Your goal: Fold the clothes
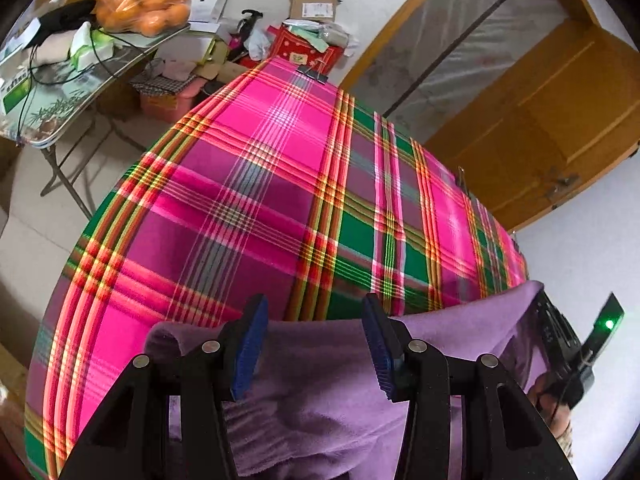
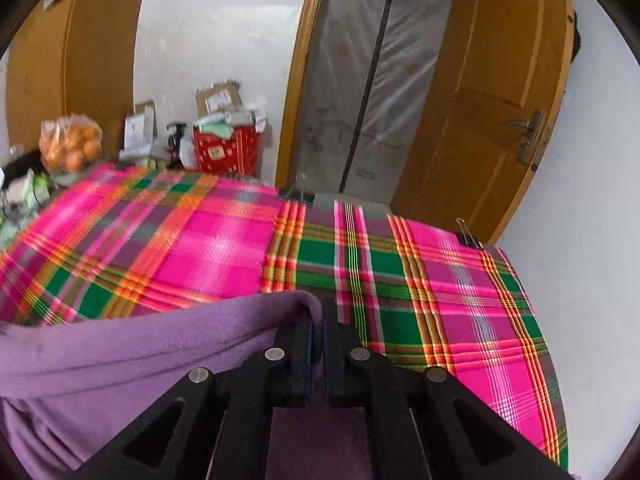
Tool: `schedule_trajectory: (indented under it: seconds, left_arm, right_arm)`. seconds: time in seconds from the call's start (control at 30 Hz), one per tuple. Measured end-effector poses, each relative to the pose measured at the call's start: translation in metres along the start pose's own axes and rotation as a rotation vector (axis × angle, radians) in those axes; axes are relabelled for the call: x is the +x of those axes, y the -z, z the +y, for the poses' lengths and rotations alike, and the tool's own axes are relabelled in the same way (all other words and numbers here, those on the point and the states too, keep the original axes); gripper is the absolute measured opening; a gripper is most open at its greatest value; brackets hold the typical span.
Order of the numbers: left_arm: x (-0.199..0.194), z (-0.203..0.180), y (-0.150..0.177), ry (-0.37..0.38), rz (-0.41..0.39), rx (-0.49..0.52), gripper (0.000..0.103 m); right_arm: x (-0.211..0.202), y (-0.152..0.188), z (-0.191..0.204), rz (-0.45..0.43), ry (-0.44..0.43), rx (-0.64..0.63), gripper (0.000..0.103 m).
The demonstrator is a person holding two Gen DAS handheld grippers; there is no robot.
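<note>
Two grippers carry one purple garment (image 1: pixel 320 392) above the near edge of a bench (image 1: pixel 256 184) covered in bright plaid cloth. Starting at the left, the left gripper (image 1: pixel 316 344) has its blue ribbed pads standing wide apart, and the fleece passes between and under them; the pads do not appear to press on it, so I judge it draped rather than pinched. To its right the fabric's upper edge runs taut toward the right gripper (image 2: pixel 318 336), whose jaws are closed on a rolled hem at the garment's corner. This looks like the laying-out step: the garment is being brought over the bench before any fold. Next it needs lowering flat ahead of both grippers, spread without bunching. The fleece is soft, matte and thick, with a gathered cuff; the plaid is smooth and flat, held down by binder clips (image 2: pixel 298 196) at the far edge.
</note>
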State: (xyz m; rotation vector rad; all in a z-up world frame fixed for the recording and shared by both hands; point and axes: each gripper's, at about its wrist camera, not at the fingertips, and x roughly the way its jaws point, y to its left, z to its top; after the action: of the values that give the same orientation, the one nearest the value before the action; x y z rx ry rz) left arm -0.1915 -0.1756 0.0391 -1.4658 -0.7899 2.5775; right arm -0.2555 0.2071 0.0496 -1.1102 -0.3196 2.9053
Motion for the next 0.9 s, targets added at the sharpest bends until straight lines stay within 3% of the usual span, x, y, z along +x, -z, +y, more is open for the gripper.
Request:
schedule_trajectory:
  seconds: [0.2, 0.33, 0.43, 0.5, 0.57, 0.7, 0.9]
  left_arm:
    - [-0.009, 0.006, 0.002, 0.012, -0.011, -0.009, 0.049]
    - [-0.028, 0.009, 0.009, 0.010, -0.030, -0.003, 0.049]
    - [-0.044, 0.008, 0.019, 0.026, -0.039, 0.011, 0.049]
    - [-0.054, 0.005, 0.028, 0.040, -0.042, 0.026, 0.049]
    - [-0.063, 0.002, 0.038, 0.059, -0.040, 0.035, 0.049]
    - [-0.073, -0.005, 0.058, 0.100, -0.022, 0.062, 0.049]
    - [-0.068, -0.018, 0.083, 0.138, 0.036, 0.094, 0.049]
  right_arm:
    - [0.015, 0.009, -0.010, 0.075, -0.023, 0.035, 0.005]
    - [-0.003, 0.013, -0.031, 0.085, -0.088, 0.099, 0.006]
    - [-0.027, 0.020, -0.047, 0.058, -0.105, 0.104, 0.015]
    - [-0.050, 0.032, -0.062, 0.040, -0.116, 0.093, 0.026]
    - [-0.071, 0.046, -0.076, 0.034, -0.100, 0.093, 0.030]
    - [-0.113, 0.087, -0.119, 0.042, -0.024, 0.119, 0.035]
    - [-0.142, 0.141, -0.164, 0.108, -0.016, 0.153, 0.040]
